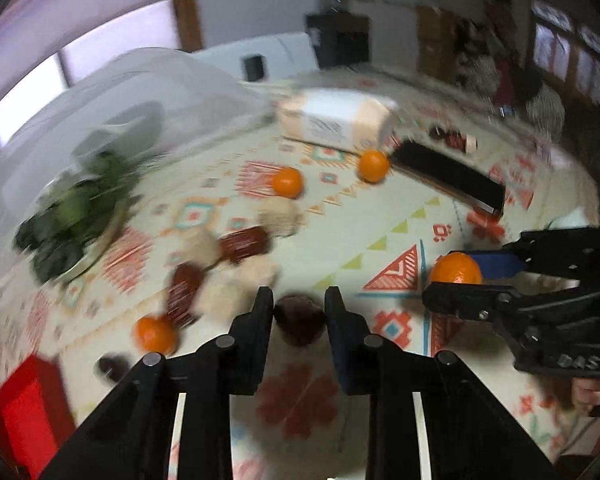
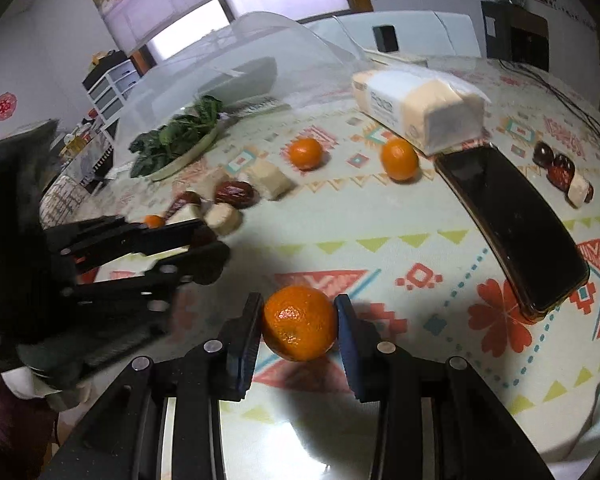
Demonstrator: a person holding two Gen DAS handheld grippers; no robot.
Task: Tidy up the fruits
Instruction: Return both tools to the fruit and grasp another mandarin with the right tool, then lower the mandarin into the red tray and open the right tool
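My right gripper [image 2: 298, 330] is clamped on a tangerine [image 2: 300, 328], lifted just short of the black tray [image 2: 508, 224]. Left of that tray, my left gripper [image 1: 300, 320] pinches a dark date [image 1: 300, 322].

Left tool [image 1: 299, 320] and right tool [image 2: 298, 334] both clamped, angled downward.
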